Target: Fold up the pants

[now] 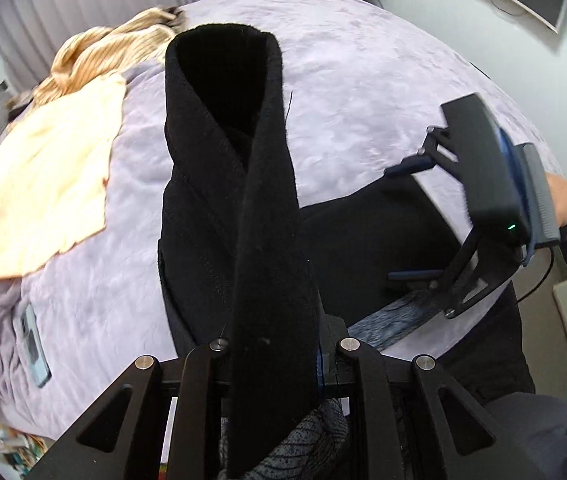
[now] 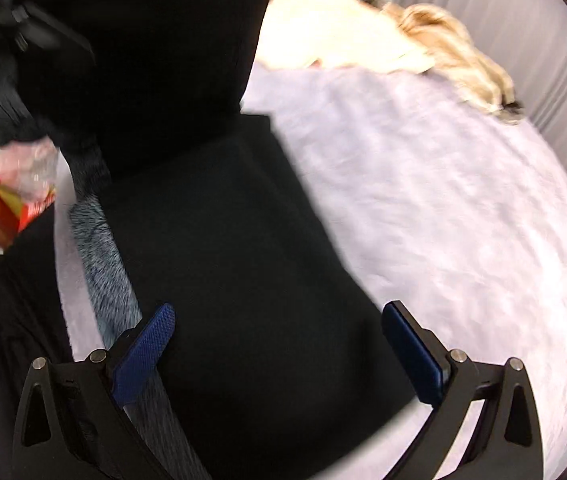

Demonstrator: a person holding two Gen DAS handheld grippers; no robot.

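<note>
Black fleece pants (image 1: 227, 184) lie on a lilac bedspread (image 1: 363, 92). My left gripper (image 1: 279, 344) is shut on a raised fold of the pants, which drapes over its fingers toward the camera. My right gripper (image 2: 279, 332) is open and empty, hovering just above the flat black part of the pants (image 2: 223, 248). It also shows in the left wrist view (image 1: 411, 220), jaws wide apart over the right side of the pants. A grey-blue lining strip (image 2: 107, 264) runs along the pants' near edge.
A folded cream garment (image 1: 39, 184) and a crumpled tan garment (image 1: 111, 52) lie at the far left of the bed. A phone (image 1: 35, 348) rests on a grey cloth. A red box (image 2: 7, 216) sits beside the bed.
</note>
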